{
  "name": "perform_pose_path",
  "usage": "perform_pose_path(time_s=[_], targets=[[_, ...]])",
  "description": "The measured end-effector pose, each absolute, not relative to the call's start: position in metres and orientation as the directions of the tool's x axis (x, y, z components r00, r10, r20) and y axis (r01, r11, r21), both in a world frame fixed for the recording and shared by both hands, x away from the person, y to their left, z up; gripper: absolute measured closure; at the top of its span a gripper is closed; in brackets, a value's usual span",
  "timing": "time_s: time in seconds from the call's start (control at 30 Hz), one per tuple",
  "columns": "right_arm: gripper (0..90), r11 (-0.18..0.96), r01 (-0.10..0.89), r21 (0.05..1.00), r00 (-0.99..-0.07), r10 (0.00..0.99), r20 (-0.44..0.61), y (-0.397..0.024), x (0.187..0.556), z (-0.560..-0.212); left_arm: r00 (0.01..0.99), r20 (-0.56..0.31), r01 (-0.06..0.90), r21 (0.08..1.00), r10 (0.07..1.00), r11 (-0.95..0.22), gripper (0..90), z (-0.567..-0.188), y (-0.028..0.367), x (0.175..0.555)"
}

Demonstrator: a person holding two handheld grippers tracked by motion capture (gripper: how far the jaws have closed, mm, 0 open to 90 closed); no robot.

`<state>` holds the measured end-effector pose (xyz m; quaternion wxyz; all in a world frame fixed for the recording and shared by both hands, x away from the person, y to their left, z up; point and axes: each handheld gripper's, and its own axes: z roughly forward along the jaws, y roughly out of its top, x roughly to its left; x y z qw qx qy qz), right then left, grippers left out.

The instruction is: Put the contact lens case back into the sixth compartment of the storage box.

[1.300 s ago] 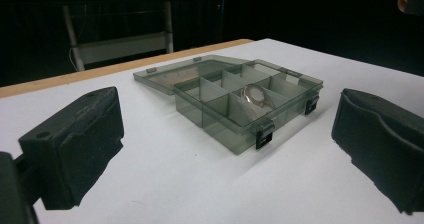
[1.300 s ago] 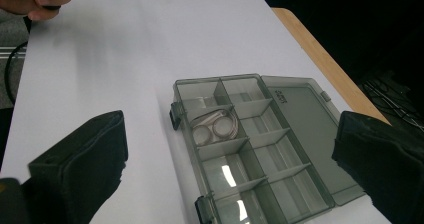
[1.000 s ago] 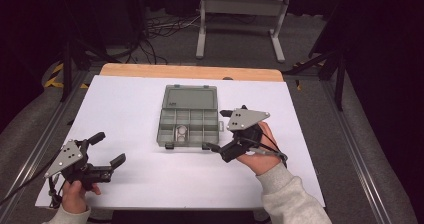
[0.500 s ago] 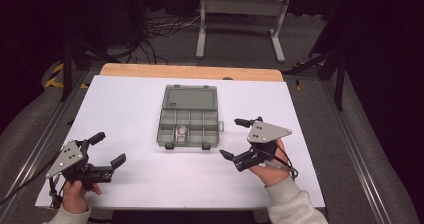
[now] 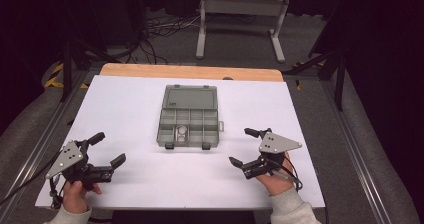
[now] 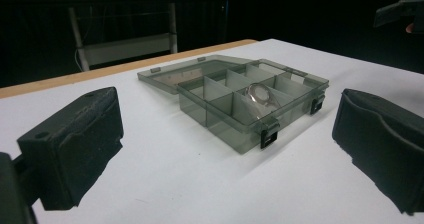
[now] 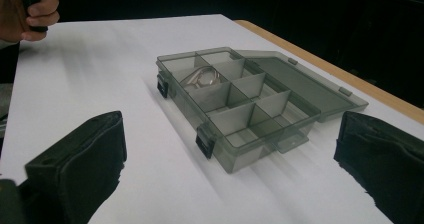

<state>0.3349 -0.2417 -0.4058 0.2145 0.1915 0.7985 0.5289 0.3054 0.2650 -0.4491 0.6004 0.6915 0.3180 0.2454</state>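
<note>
My left gripper (image 5: 108,148) with fingers (image 6: 75,144) spread wide and empty, my right gripper (image 5: 245,146) likewise spread, both low over the white counter (image 5: 130,109), grey compartment box (image 5: 188,118) between them, lid open flat, small metal ring (image 5: 181,131) in a near compartment

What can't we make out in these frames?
- Shiny item in the organizer box: too small in the high view, and the grey dividers cover part of it in both gripper views; its identity is unclear.
- Left gripper, left gripper view: jaws cut off at the bottom edge.
- Right gripper, right gripper view: motion blur smears the box's near wall.
</note>
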Motion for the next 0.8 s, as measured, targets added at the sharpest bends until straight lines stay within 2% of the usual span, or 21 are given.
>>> perform_pose_path(time_s=[0.5, 0.8], targets=[[0.7, 0.328, 0.164, 0.93, -0.807, 0.587, -0.065, -0.256, 0.33, -0.445, 0.682, -0.066, 0.161, 0.985, 0.729, -0.061, 0.8, -0.456, 0.262, 0.307], [0.6, 0.301, 0.153, 0.941, -0.795, 0.603, -0.064, -0.257, 0.33, -0.446, 0.668, -0.062, 0.16, 0.985, 0.741, -0.061, 0.8, -0.458, 0.263, 0.308]])
